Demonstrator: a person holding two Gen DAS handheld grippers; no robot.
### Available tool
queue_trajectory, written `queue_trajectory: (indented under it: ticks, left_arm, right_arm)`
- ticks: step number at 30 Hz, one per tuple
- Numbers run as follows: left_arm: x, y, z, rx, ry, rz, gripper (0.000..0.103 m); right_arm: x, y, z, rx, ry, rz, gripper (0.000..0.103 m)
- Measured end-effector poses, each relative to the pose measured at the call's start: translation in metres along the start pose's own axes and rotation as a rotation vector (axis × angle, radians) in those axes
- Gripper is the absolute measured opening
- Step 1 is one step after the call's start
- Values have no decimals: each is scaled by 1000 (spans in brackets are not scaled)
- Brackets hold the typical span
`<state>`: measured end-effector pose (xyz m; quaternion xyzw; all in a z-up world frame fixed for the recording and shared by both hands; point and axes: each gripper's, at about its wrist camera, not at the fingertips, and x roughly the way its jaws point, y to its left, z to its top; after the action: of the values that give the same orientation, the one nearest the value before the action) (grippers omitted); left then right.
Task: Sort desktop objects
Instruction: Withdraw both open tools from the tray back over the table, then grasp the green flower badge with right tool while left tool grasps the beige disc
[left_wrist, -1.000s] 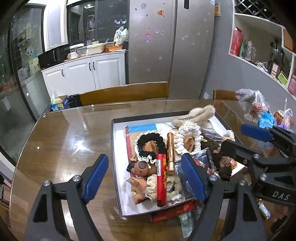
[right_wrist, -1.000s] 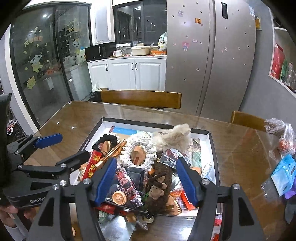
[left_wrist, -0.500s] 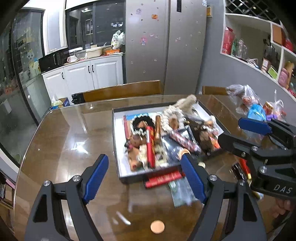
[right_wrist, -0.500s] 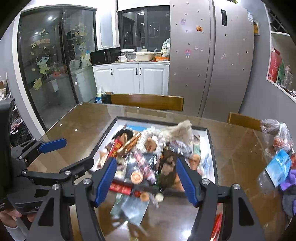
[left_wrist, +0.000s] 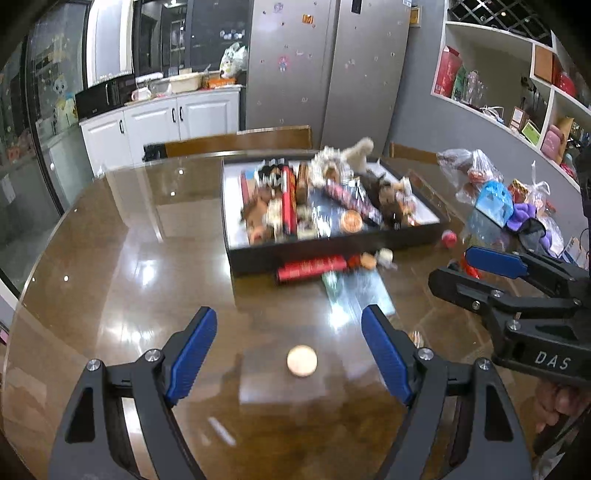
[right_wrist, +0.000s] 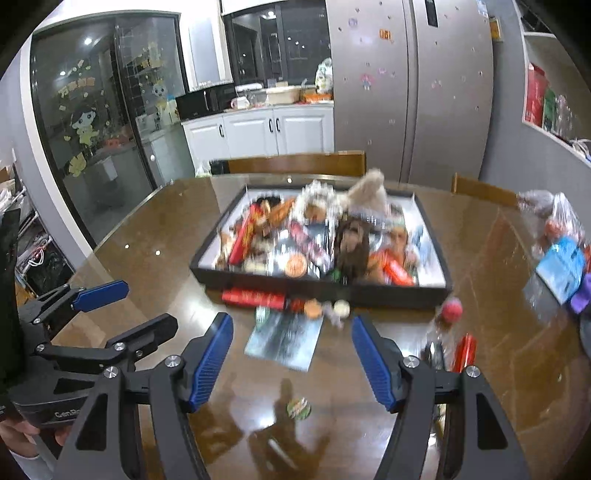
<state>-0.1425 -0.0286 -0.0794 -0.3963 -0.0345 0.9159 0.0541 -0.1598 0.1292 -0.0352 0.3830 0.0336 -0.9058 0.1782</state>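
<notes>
A black tray (left_wrist: 332, 245) (right_wrist: 369, 291) full of small toys and trinkets stands on the brown table. In front of it lie a red tube (left_wrist: 312, 268) (right_wrist: 253, 297), a shiny packet (left_wrist: 360, 291) (right_wrist: 284, 338) and a small red ball (right_wrist: 452, 309). A round tan disc (left_wrist: 302, 360) lies between my left gripper's fingers. My left gripper (left_wrist: 295, 356) is open and empty above the table. My right gripper (right_wrist: 291, 360) is open and empty; a small green round piece (right_wrist: 299, 408) lies below it.
Plastic bags and a blue pouch (left_wrist: 495, 203) (right_wrist: 561, 262) sit at the table's right. A red stick (right_wrist: 463, 352) lies near the right finger. Wooden chair backs (left_wrist: 236, 142) stand behind the table. My right gripper shows in the left wrist view (left_wrist: 491, 273).
Both grippers have pulled back and up from over the tray toward the table's near edge. The tray now looks farther off, and loose items in front of it have come into view.
</notes>
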Motion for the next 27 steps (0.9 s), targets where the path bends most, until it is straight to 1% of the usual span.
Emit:
queue_trajectory:
  ticks: [4,6,11,20,27]
  left_arm:
    - [10,-2,-16,5,28,-12,82]
    - [12,-4,-22,13,27,-9,82]
    - [16,-5,-31,21,26,-29,82]
    - [30,-5,-29,42,48,-9,82]
    - [44,-5,-35,63,65,7,82]
  right_arm:
    - [9,3,-21,3,35,4,69]
    - [11,4,-28,-2,44,-5,69]
    - [19,2,-46,-1,76,-11,69]
    - [34,0,-58,9,111,-16,69]
    - [45,-1,-65,13,133,-17,69]
